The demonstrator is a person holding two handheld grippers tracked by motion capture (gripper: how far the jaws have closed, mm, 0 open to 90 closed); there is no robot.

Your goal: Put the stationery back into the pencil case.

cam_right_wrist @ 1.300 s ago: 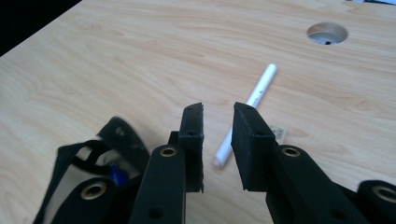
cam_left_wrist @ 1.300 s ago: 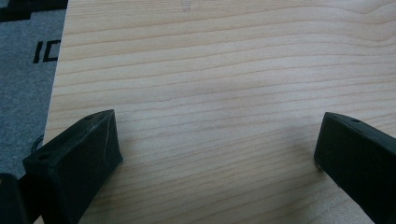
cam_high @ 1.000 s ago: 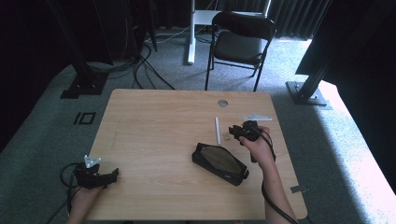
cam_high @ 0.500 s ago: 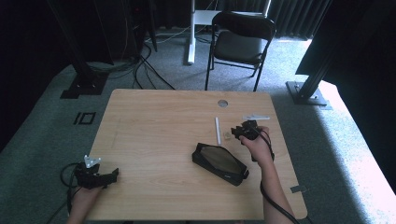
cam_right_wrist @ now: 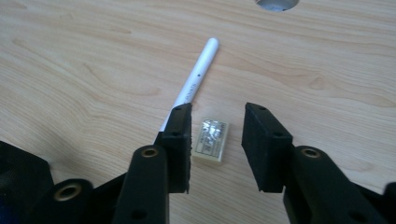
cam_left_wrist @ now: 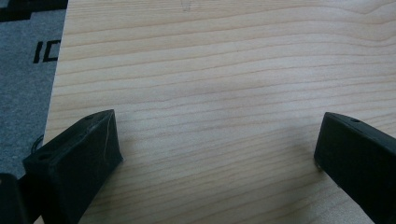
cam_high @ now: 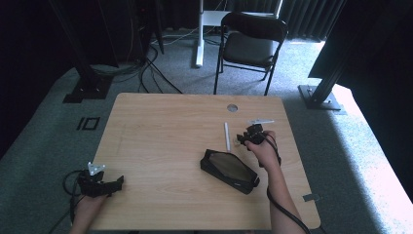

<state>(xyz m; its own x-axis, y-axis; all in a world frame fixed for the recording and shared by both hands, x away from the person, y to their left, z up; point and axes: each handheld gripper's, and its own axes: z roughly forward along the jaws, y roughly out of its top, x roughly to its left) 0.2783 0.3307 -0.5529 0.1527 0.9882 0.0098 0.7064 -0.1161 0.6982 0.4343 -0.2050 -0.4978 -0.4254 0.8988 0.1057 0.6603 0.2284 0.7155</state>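
Observation:
A small pale eraser (cam_right_wrist: 211, 139) lies flat on the wooden table (cam_high: 160, 136), right beside a white pen (cam_right_wrist: 196, 81). My right gripper (cam_right_wrist: 218, 112) hovers low over it. Its jaws have just been opening, and the eraser sits between them with a gap on each side. In the high view the right gripper (cam_high: 243, 138) is at the table's right, next to the pen (cam_high: 226, 135). A black pouch (cam_high: 229, 170) lies nearer the front. My left gripper (cam_high: 114, 184) rests at the front left corner, its jaws wide apart over bare wood (cam_left_wrist: 215, 135).
A round cable hole (cam_high: 232, 107) sits near the table's far edge. A black folding chair (cam_high: 253, 44) stands beyond the table. Dark stands and cables are on the carpet around it.
The right gripper has dipped a little toward the table beside the pen. The left gripper has kept still.

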